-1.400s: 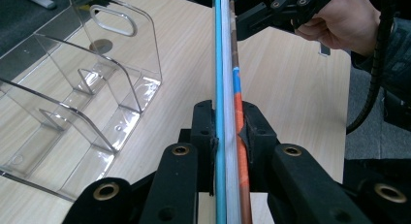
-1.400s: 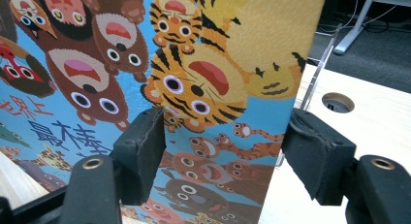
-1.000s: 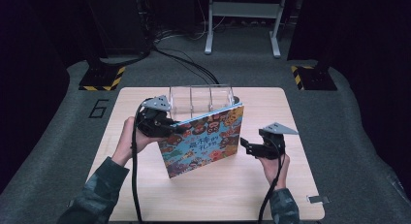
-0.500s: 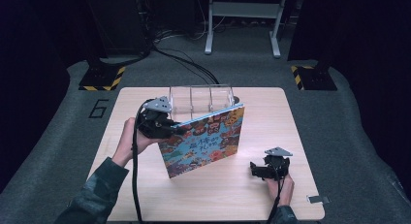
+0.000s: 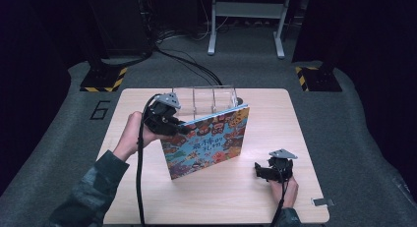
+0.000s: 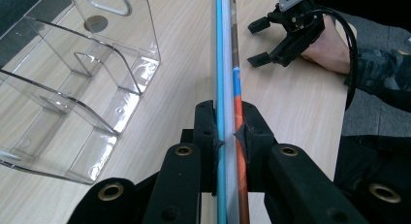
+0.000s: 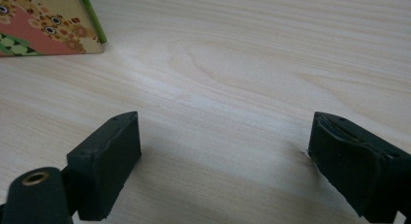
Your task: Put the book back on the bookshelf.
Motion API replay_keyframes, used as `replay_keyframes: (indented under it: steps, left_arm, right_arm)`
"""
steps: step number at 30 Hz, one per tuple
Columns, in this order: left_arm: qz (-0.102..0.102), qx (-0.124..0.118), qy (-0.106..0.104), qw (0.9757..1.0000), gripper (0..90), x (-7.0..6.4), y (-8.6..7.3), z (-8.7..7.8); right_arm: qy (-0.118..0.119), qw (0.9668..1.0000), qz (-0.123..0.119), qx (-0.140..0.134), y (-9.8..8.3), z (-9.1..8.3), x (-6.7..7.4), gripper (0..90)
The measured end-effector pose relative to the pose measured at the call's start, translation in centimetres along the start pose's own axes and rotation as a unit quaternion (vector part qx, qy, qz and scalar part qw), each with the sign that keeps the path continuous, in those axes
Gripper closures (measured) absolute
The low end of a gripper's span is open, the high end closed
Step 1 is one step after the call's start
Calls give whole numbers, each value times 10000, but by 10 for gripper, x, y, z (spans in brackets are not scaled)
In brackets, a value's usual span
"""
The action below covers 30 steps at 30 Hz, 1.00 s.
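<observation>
Two tongs: the left tongs (image 6: 228,136) clamped the upright picture book (image 5: 209,141) mid-table (image 5: 295,114); the right tongs (image 7: 223,161), jaws just narrowed, gaped empty near the front right corner.

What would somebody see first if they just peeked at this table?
The bright cartoon picture book standing up in the middle of the wooden table, pinched at its top corner by the left gripper. Just behind it sits a clear plastic rack, and the right gripper rests open near the front right edge.
</observation>
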<state>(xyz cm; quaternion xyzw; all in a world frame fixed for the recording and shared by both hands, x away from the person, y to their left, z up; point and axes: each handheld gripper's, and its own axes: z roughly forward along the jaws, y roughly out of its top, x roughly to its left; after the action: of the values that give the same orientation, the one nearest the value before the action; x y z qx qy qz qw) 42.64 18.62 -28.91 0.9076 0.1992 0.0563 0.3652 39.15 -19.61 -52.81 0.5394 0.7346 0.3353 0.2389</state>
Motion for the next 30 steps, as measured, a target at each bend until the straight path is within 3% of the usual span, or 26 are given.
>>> replay_keyframes:
  steps: [5, 9, 14, 18, 21, 24, 30]
  left_arm:
    - [-22, 156, 58, 9999, 806, 0, 14, -5]
    - [77, 495, 170, 9986, 808, -3, 35, -13]
    - [137, 927, 350, 9950, 808, -4, 60, -21]
    - [375, 1372, 593, 9881, 808, -6, 78, -28]
    - [399, 1484, 711, 9856, 808, -6, 86, -35]
    - [370, 1475, 768, 9854, 807, -4, 87, -43]
    - [197, 1333, 685, 9885, 808, 2, 82, -57]
  right_arm:
    - [34, 10000, -12, 38, 0, 1, 0, 127]
    - [41, 10000, 7, 29, 0, 1, -1, 131]
    - [41, 10000, 22, 25, 0, 1, -1, 131]
    - [38, 10000, -9, 66, 0, 0, -1, 133]
    - [41, 10000, -3, 3, 0, 1, -1, 134]
    - [41, 10000, -19, 17, 0, 1, -1, 134]
    - [25, 10000, -28, 26, 0, 1, -1, 138]
